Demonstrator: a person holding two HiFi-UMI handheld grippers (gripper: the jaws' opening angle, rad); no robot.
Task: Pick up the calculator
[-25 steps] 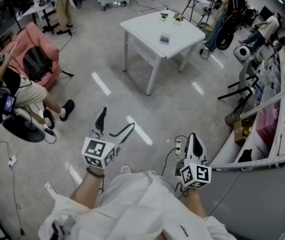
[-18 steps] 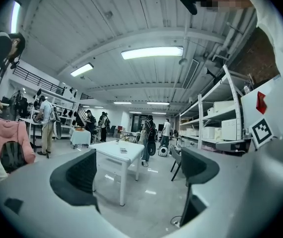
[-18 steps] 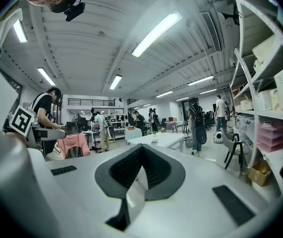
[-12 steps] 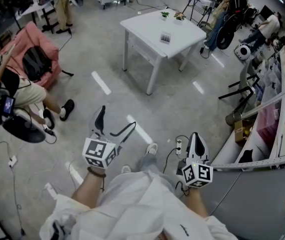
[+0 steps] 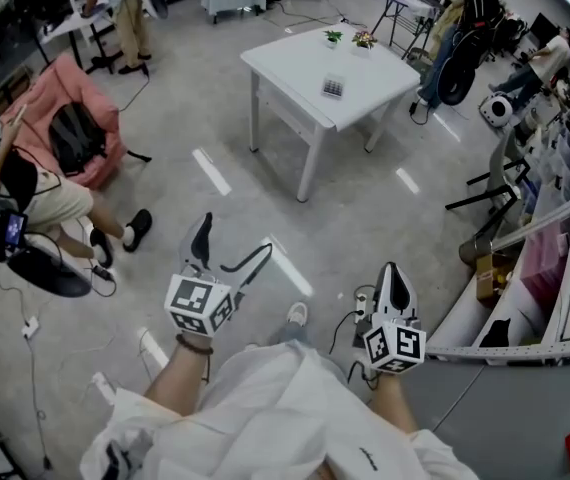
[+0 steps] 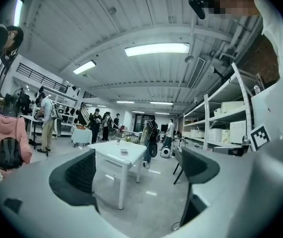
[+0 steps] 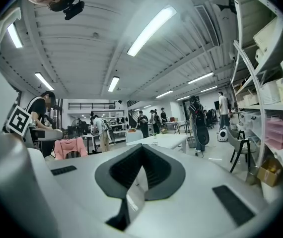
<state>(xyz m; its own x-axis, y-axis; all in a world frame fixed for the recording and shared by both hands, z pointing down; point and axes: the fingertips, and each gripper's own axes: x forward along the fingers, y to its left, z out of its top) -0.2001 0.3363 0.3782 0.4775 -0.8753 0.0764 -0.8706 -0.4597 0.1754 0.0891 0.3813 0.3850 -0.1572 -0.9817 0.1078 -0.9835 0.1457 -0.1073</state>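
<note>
The calculator [image 5: 333, 87] is a small dark-keyed slab lying flat on a white table [image 5: 365, 98] far ahead of me, across the open floor. In the left gripper view the calculator [image 6: 124, 152] shows between the jaws, still distant. My left gripper [image 5: 233, 240] is held out level and open. Its jaws have just been opening, and nothing is between them. My right gripper [image 5: 389, 271] also points ahead, shut on nothing. In the right gripper view its pads [image 7: 154, 170] meet, and the table [image 7: 169, 140] shows beyond them.
Two small potted plants [image 5: 349, 38] stand at the table's far edge. A seated person [image 5: 15, 183] and a pink chair with a black backpack [image 5: 77, 133] are at the left. A power strip and cable [image 5: 359, 306] lie on the floor. Shelving [image 5: 565, 238] lines the right side.
The whole view has advanced toward the table, which now sits slightly lower and nearer in the head view. Both grippers keep their pose in front of me.
</note>
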